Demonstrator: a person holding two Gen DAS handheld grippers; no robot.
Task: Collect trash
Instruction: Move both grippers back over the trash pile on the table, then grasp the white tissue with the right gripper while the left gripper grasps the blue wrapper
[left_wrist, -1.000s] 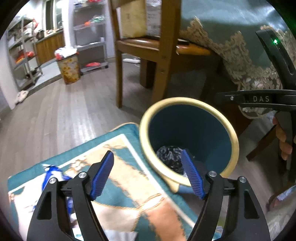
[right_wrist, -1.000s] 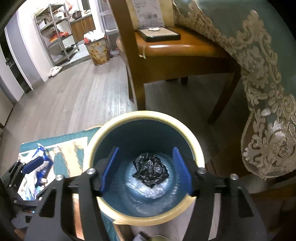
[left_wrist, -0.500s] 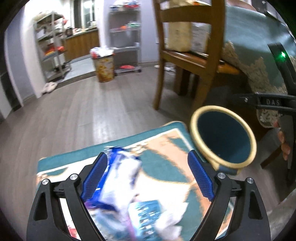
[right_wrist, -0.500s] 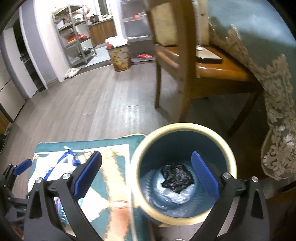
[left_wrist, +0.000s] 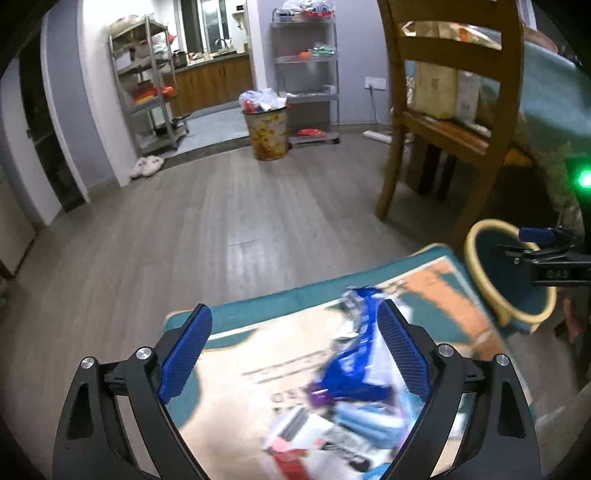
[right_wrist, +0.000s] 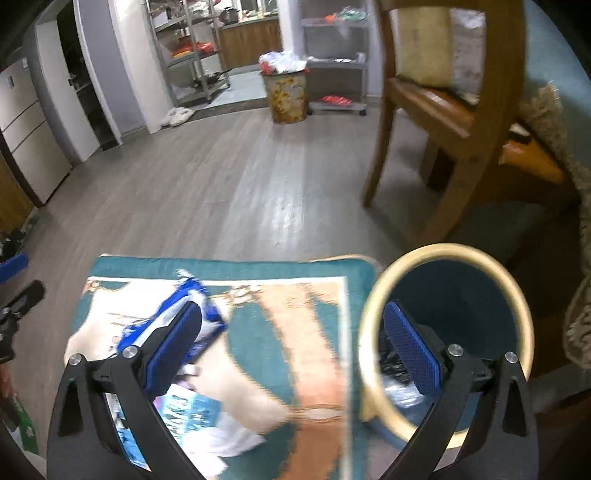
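A blue and white wrapper (left_wrist: 364, 354) lies in a pile of several trash packets (left_wrist: 332, 432) on a teal and orange mat (left_wrist: 258, 365). My left gripper (left_wrist: 295, 354) is open and empty above the mat, the wrapper by its right finger. My right gripper (right_wrist: 291, 350) is open and empty, spanning the mat (right_wrist: 295, 332) and the rim of the teal bin (right_wrist: 513, 295). The wrapper (right_wrist: 207, 306) shows behind its left finger. Black bag trash (right_wrist: 391, 365) lies inside the bin. The bin (left_wrist: 480, 243) is at the right in the left wrist view.
A wooden chair (left_wrist: 454, 140) stands behind the bin, beside a lace tablecloth (right_wrist: 554, 122). A full patterned bin (left_wrist: 266, 129) and metal shelves (left_wrist: 147, 88) stand far back on the wooden floor. The right gripper's tip (left_wrist: 539, 236) shows over the bin.
Both grippers have swung left, away from the bin and over the mat. The trash pile has come between and under the fingers. Both stayed open.
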